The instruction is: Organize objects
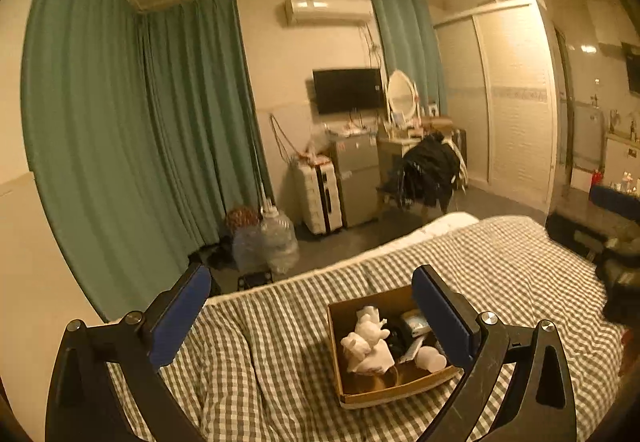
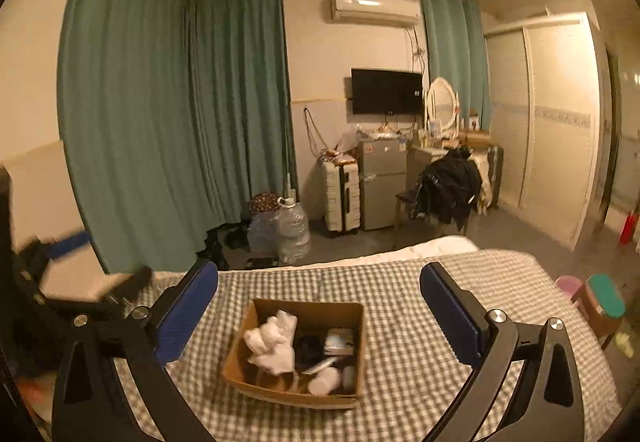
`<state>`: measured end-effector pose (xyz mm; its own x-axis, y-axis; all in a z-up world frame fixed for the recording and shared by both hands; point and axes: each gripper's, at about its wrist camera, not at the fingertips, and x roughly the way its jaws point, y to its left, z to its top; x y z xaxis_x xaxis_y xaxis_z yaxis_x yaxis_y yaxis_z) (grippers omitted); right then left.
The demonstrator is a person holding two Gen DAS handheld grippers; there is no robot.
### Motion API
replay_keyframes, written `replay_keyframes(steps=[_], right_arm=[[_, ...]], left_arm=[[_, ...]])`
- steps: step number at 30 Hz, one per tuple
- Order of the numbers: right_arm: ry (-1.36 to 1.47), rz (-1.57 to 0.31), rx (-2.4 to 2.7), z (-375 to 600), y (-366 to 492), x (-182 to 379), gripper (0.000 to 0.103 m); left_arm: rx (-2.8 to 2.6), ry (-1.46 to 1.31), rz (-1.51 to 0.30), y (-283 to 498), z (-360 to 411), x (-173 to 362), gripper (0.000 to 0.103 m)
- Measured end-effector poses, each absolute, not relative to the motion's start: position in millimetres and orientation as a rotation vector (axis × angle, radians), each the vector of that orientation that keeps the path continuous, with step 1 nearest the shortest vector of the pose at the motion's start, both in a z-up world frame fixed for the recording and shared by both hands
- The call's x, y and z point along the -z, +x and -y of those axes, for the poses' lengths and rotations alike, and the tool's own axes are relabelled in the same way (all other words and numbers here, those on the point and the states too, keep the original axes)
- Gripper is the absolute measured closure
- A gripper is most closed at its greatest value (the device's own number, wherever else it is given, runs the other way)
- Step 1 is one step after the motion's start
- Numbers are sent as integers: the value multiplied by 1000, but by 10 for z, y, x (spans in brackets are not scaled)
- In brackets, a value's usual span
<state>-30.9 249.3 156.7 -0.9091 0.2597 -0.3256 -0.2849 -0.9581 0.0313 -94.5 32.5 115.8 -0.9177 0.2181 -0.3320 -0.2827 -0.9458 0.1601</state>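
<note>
A brown cardboard box [image 1: 340, 370] sits on the checked bedspread [image 1: 272, 354]. It holds a white cloth bundle [image 1: 366, 342], a white cup [image 1: 430, 357], a dark object and a small packet. My left gripper [image 1: 311, 306] is open and empty, held above the bed with the box under its right finger. In the right wrist view the same box [image 2: 248, 370] lies between the fingers, with the white cloth [image 2: 272, 342] and cup [image 2: 324, 381] inside. My right gripper [image 2: 319, 300] is open and empty above it. The left gripper shows blurred at the left edge of that view [image 2: 68, 242].
Past the foot of the bed stand green curtains [image 1: 132, 130], water jugs [image 1: 276, 238], a white suitcase [image 1: 320, 198], a small fridge [image 1: 356, 182] and a chair draped with dark clothes [image 1: 430, 170]. A stool [image 2: 600, 302] stands right of the bed.
</note>
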Motion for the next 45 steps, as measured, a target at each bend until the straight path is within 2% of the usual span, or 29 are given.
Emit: replay_keyframes(steps=[3, 8, 13, 22, 45], right_arm=[[-415, -38, -2785, -2454, -224, -1367, 1], [-411, -45, -2724, -2591, -284, -969, 1], [-384, -12, -2717, -2706, -311, -522, 1], [-430, -62, -2739, -2754, -544, 124, 1], [-445, -112, -2675, -2810, -438, 272, 1]], left_arm=[[-2821, -428, -316, -891, -340, -1048, 0], [-2835, -393, -331, -896, -419, -754, 0], [-2824, -460, -172, -983, -351, -347, 0], [-2838, -608, -146, -1343, -291, 308, 0], [-2856, -625, -212, -1275, -270, 401, 0]])
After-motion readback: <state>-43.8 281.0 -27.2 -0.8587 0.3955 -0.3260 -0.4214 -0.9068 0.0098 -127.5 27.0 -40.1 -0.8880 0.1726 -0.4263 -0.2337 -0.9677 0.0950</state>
